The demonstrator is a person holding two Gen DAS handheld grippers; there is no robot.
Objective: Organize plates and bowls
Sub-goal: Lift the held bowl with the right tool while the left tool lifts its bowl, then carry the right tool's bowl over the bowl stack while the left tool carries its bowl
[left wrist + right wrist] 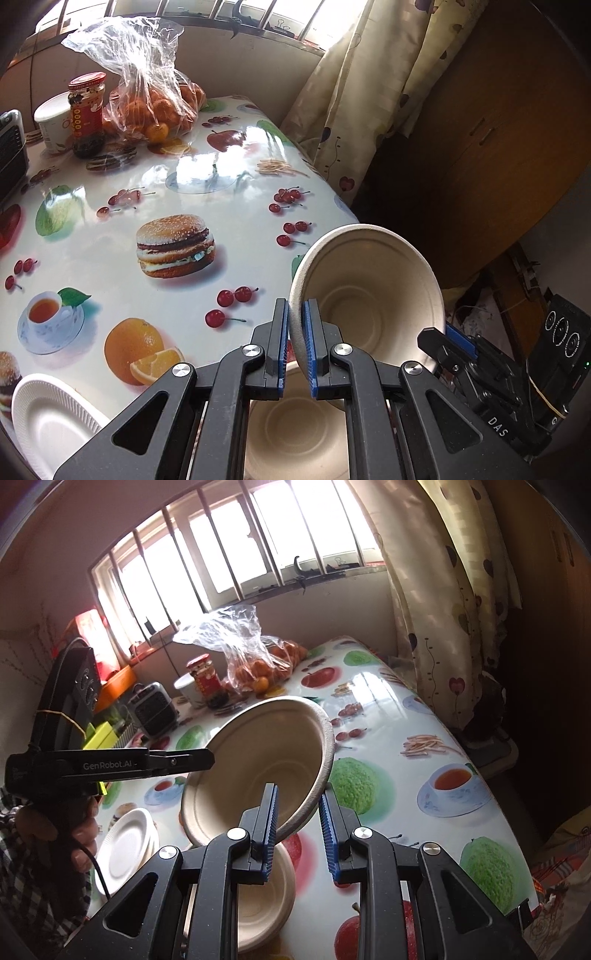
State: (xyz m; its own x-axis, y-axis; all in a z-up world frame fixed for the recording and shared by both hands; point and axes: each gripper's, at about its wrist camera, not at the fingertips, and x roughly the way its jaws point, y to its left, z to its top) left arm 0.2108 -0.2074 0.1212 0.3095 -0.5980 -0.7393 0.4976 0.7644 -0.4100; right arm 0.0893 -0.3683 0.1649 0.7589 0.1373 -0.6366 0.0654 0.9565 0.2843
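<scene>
My left gripper (296, 332) is shut on the rim of a beige paper bowl (373, 295), held tilted on its side above the table. The same bowl shows in the right wrist view (258, 760), with the left gripper's fingers (199, 758) at its left rim. My right gripper (297, 812) is open, its jaws on either side of the bowl's lower rim without pinching it. A second beige bowl (295, 424) sits on the table below, also visible in the right wrist view (264, 897). White paper plates (48, 417) lie stacked at the left (125, 845).
The fruit-print tablecloth (166, 184) covers the table. At the far end stand a red-lidded jar (86, 110), a white cup (53, 122), a plastic bag of oranges (155, 103) and a small heater (153, 710). A curtain (351, 92) hangs at the table's right edge.
</scene>
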